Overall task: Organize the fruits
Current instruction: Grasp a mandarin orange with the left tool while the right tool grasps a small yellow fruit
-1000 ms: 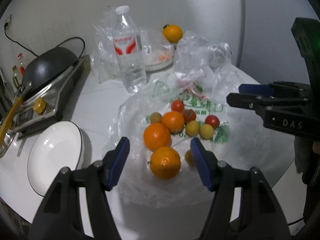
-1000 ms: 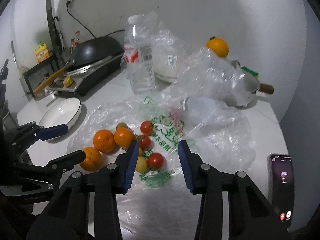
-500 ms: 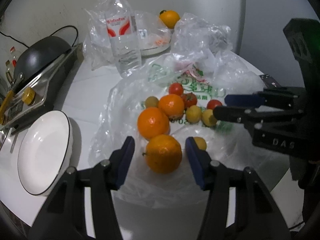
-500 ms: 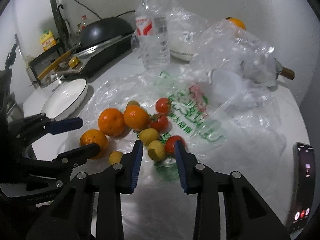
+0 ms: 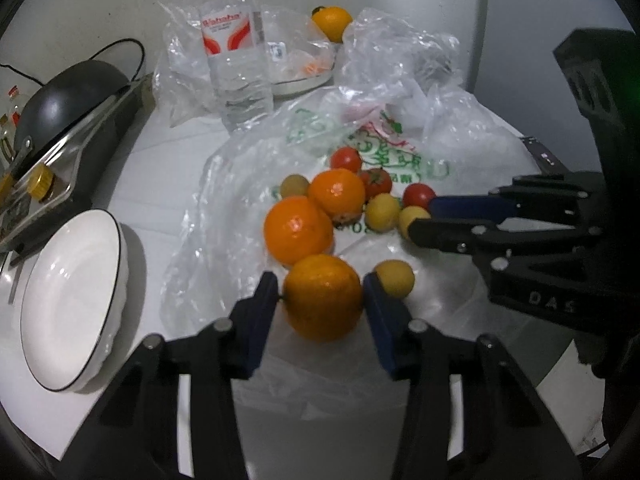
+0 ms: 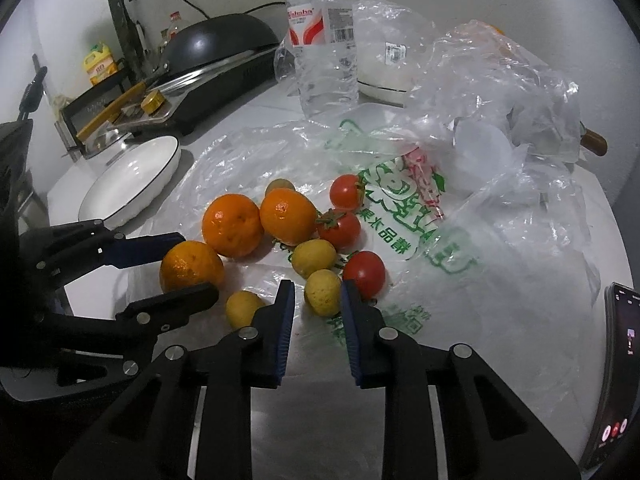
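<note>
On the white table [image 5: 168, 168], fruit lies piled on a spread plastic bag [image 5: 224, 240]. The left gripper [image 5: 320, 292] has been closing its jaws and now clamps the nearest orange [image 5: 322, 298], with a second orange [image 5: 298, 229] touching behind it and a small yellow fruit [image 5: 396, 278] just beside the right pad. The right gripper [image 6: 316, 300] has narrowed its jaws around a yellow fruit [image 6: 322, 291], a red tomato [image 6: 364, 274] crowding it. A white plate [image 5: 68, 300] sits at the left; a water bottle [image 5: 236, 52] stands beyond.

Water bottle [image 5: 236, 52], wok [image 6: 222, 46] — phone [image 6: 614, 364] at the edge
</note>
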A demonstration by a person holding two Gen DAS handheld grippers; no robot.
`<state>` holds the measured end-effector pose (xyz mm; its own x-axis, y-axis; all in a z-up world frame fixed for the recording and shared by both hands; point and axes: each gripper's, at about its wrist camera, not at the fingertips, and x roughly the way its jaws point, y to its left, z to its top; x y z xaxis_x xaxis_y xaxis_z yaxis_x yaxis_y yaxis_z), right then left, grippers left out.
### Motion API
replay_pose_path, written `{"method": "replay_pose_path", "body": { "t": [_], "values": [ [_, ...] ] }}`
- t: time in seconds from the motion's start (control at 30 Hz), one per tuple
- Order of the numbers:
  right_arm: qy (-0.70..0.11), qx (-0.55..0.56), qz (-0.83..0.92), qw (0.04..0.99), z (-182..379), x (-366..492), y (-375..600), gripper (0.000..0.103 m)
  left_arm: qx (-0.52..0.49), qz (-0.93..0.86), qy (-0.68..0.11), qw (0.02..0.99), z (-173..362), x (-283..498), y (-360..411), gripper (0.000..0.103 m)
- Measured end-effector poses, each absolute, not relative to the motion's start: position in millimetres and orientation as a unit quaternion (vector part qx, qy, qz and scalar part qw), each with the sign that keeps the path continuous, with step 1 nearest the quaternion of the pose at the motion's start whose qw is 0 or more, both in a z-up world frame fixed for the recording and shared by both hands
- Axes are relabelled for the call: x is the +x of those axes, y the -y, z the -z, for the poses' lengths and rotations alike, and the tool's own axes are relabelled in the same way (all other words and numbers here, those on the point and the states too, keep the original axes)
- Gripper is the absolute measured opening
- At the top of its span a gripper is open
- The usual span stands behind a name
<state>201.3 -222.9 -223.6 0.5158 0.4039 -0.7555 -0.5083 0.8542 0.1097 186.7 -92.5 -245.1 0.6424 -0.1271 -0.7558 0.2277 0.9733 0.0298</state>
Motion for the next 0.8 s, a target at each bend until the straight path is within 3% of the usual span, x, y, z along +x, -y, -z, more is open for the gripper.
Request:
{"method": "replay_pose_path", "body": {
  "t": [0.8],
  "values": [
    [-0.389, -0.087, -0.233, 0.887, 198.6, 185.5, 207.5, 0.021, 0.04, 0.126, -0.364, 0.922, 217.5, 165.6, 74.5, 0.044]
  ]
}}
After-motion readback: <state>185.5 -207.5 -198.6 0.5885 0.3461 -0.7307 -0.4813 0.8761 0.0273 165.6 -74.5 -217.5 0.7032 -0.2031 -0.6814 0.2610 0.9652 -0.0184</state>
